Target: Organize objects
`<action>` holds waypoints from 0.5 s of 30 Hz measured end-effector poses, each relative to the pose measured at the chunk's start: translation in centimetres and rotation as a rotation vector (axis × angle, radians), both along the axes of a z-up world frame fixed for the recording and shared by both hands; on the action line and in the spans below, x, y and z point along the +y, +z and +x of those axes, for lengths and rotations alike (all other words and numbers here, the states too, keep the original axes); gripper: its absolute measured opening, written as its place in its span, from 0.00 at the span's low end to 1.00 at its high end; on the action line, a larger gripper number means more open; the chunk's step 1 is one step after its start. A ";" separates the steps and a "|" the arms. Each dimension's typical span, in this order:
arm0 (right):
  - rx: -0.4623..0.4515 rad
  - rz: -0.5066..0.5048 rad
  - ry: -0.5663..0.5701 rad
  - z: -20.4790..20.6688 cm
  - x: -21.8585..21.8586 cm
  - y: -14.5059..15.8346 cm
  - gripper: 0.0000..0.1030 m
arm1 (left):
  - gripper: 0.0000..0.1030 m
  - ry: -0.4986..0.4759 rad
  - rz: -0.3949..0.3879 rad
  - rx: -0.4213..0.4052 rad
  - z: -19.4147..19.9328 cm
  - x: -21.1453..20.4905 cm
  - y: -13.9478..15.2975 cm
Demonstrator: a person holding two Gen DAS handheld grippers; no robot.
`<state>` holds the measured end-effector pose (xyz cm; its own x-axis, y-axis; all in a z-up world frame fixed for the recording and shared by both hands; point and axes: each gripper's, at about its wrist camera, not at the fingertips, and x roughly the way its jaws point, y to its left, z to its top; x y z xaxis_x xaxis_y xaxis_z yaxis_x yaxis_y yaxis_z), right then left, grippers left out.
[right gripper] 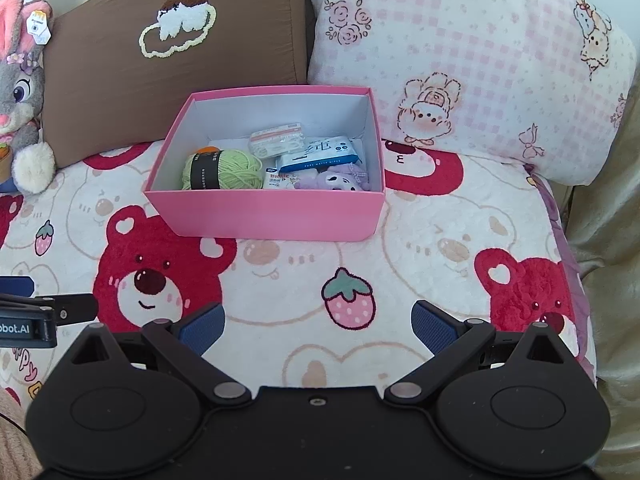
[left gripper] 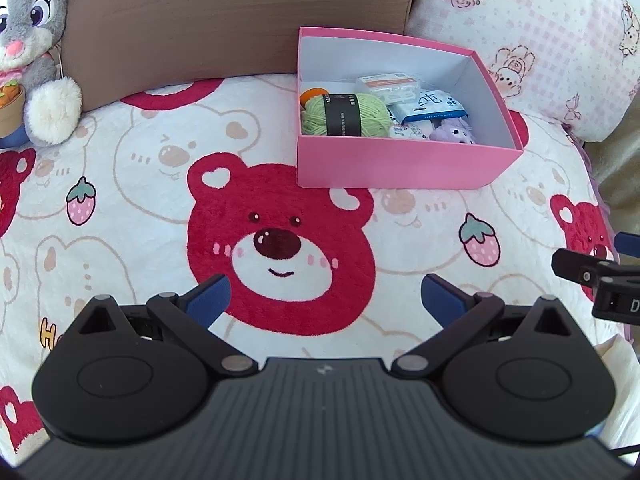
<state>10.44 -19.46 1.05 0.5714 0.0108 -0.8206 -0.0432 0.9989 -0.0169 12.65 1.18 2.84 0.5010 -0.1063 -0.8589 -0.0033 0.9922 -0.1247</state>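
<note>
A pink box [left gripper: 400,164] [right gripper: 272,216] stands on the bear-print blanket [left gripper: 120,184] [right gripper: 280,264]. Inside lie a green yarn ball [left gripper: 344,116] [right gripper: 222,170], a wet-wipes pack [left gripper: 434,106] [right gripper: 320,154], a clear packet [left gripper: 388,84] [right gripper: 276,140], a purple plush toy [left gripper: 454,132] [right gripper: 340,178], a small sachet [right gripper: 278,180] and something orange [left gripper: 314,94], mostly hidden behind the yarn. My left gripper [left gripper: 326,300] is open and holds nothing, well short of the box. My right gripper [right gripper: 318,324] is open too, hovering over the blanket in front of the box.
A brown cushion [left gripper: 224,24] [right gripper: 176,56] and a pink checked pillow [left gripper: 520,24] [right gripper: 472,64] lean behind the box. A grey rabbit plush [left gripper: 32,52] [right gripper: 22,92] sits at the far left. The blanket's edge falls away on the right [right gripper: 576,280].
</note>
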 end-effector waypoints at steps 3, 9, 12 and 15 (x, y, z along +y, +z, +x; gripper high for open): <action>-0.001 0.000 -0.002 -0.1 0.0 0.0 0.98 | 1.00 -0.001 0.012 0.005 -0.1 -0.2 0.0; -0.007 -0.005 0.004 -0.2 -0.1 0.2 0.98 | 1.00 -0.004 0.022 0.002 -0.2 -0.2 0.2; -0.006 -0.006 0.003 -0.3 0.0 0.2 0.98 | 1.00 -0.015 0.023 -0.004 -0.2 -0.3 0.3; -0.006 -0.007 0.001 -0.3 -0.1 0.3 0.98 | 1.00 -0.024 0.024 -0.004 -0.2 -0.3 0.3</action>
<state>10.14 -19.54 1.30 0.5767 0.0051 -0.8169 -0.0437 0.9987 -0.0247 12.46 0.87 3.17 0.5020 -0.0980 -0.8593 0.0212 0.9947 -0.1011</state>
